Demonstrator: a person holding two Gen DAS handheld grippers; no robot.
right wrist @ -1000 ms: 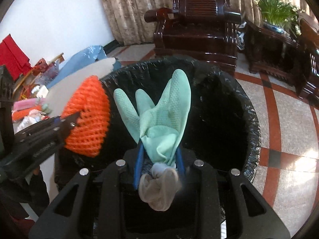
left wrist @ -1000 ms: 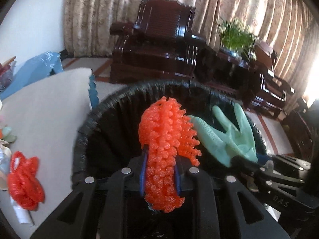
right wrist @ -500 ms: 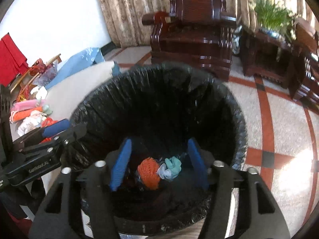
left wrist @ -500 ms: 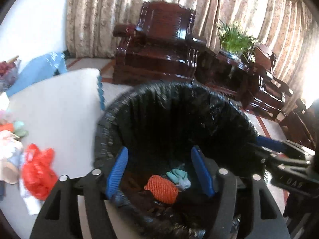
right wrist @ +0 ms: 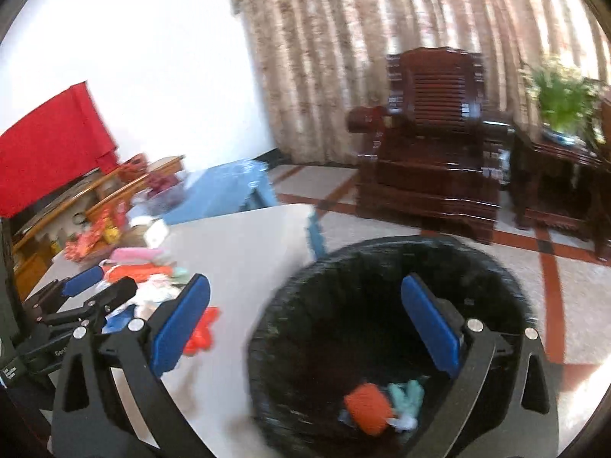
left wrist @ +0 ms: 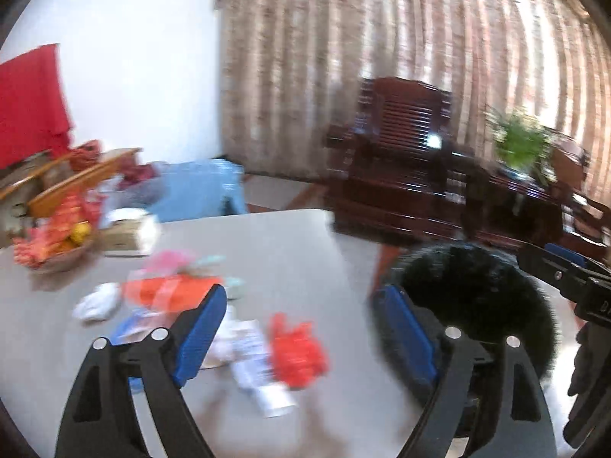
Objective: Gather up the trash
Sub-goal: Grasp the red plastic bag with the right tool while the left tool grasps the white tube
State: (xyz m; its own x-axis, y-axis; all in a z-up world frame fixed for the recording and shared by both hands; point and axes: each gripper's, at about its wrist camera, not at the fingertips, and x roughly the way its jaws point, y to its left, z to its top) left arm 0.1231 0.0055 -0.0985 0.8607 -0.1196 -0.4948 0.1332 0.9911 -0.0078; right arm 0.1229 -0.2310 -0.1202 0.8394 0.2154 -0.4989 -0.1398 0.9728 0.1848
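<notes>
A black-lined trash bin (right wrist: pixel 385 267) stands on the floor beside the grey table (left wrist: pixel 275 244). An orange foam net (right wrist: pixel 368 406) and a green glove (right wrist: pixel 406 397) lie at its bottom. My right gripper (right wrist: pixel 305 309) is open and empty above the bin's near rim. My left gripper (left wrist: pixel 301 315) is open and empty over the table's right part, the bin (left wrist: pixel 473 294) to its right. Loose trash lies on the table: a red net bag (left wrist: pixel 298 347), white papers (left wrist: pixel 252 351), an orange packet (left wrist: pixel 168 290), a white wad (left wrist: pixel 95 301).
A basket of red packets (left wrist: pixel 53 244) and a tissue box (left wrist: pixel 126 229) sit at the table's far left. A dark wooden armchair (right wrist: pixel 431 160), a side table with a green plant (right wrist: pixel 565 99) and a blue-covered object (right wrist: pixel 229 187) stand beyond.
Both grippers opened and dropped the orange net and the green glove into the bin. Both have since swung left and up; the left one now faces the table.
</notes>
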